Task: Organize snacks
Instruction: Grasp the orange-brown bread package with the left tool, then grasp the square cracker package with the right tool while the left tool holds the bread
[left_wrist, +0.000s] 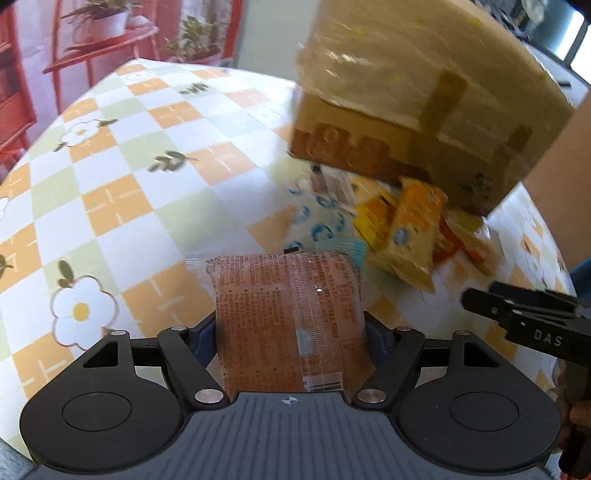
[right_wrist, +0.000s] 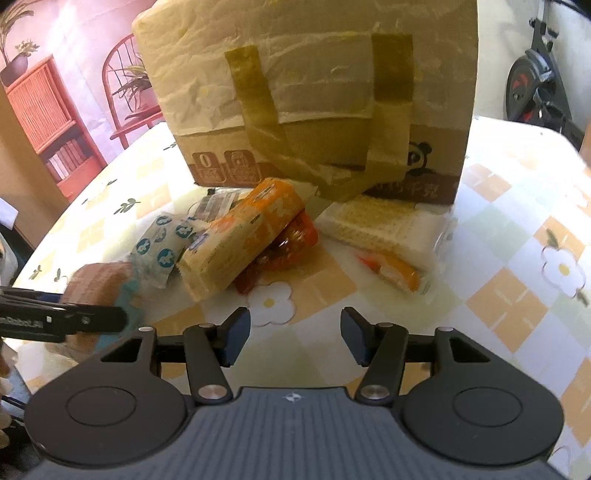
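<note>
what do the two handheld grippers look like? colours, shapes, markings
Both match. The left gripper and right gripper have black linkage arms with silver pivot pins, dark blue pads, two round black housings and a ribbed grey body bearing a small white crosshair mark. White lettering runs along the finger sides.

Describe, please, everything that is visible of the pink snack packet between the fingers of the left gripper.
The pink snack packet is a flat, clear plastic wrapper with pinkish-orange contents, small printed text and a barcode near its lower end. It lies lengthwise between the fingers of the left gripper, which stand against its two long sides. Its far end points toward the other snacks and the paper bag. Whether it rests on the checked tablecloth cannot be told.
</note>
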